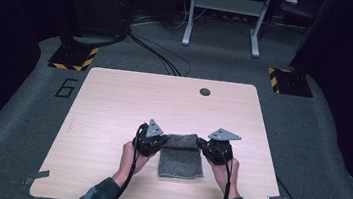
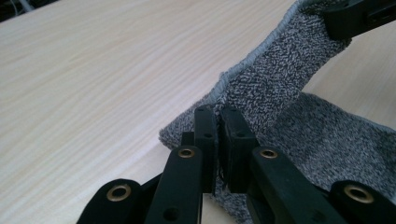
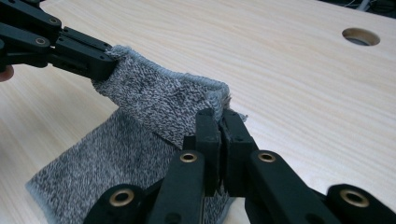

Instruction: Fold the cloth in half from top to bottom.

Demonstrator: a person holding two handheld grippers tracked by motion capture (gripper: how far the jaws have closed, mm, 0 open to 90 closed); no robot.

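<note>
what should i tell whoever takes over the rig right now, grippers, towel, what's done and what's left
Left gripper: shut on the far left corner of the grey towel.
Right gripper: shut on the far right corner.
Towel: near part flat on the wooden table; far edge lifted and stretched between the grippers, leaning over the rest.
Done: both corners gripped, fold begun.
Left: probably carry the far edge to the near edge, lay it down, release.
</note>
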